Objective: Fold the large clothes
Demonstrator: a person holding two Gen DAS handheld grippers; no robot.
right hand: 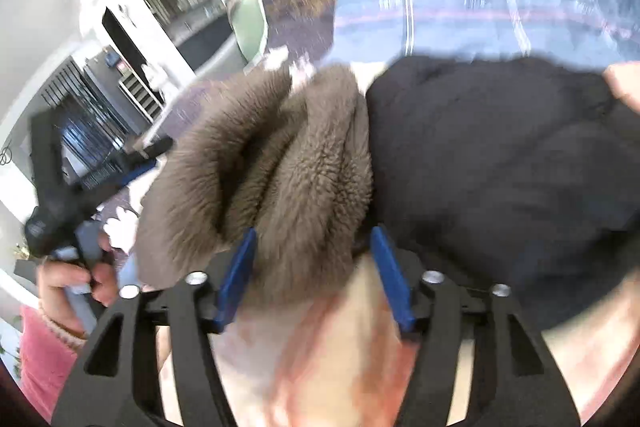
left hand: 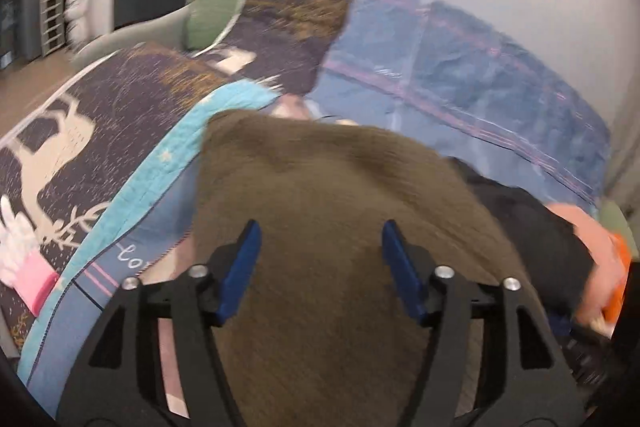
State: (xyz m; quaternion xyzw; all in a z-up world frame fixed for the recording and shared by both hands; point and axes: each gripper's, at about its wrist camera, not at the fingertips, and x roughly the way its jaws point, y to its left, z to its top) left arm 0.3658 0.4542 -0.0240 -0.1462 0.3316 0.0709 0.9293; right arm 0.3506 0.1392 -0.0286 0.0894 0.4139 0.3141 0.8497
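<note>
Left gripper (left hand: 322, 267): blue pads are standing apart over the brown fleece garment (left hand: 320, 227). The fabric is lying under and between the fingers; neither pad is pressing on it, nothing is clamped.

Right gripper (right hand: 312, 275): blue pads are likewise standing apart. A thick rolled fold of the brown fleece garment (right hand: 280, 167) is sitting in the gap. The left pad is lying against the pile, the right pad is clear of it, so no grip. In the right wrist view a pale pinkish cloth (right hand: 320, 355) is showing below the fleece, between the gripper's black arms; it is blurred, kind not determinable.

The fleece is lying bunched on the bed, toward its near edge. A black garment (right hand: 500, 179) is lying touching it on the right. At the far right edge of the black garment a hand (right hand: 624, 83) is showing, blurred.

In the right wrist view, the left gripper (right hand: 132, 163) is being held by the person's left hand (right hand: 76, 279), pink sleeve (right hand: 44, 359) at the wrist, just left of the fleece.

Bedding: a blue checked cover (left hand: 460, 79) is covering the far right part of the bed; a dark quilt with a white deer print (left hand: 100, 115) is covering the left part, with a turquoise border strip (left hand: 160, 167) running beside the fleece. A green pillow (left hand: 216, 7) is lying at the far edge. Both views are motion-blurred.
</note>
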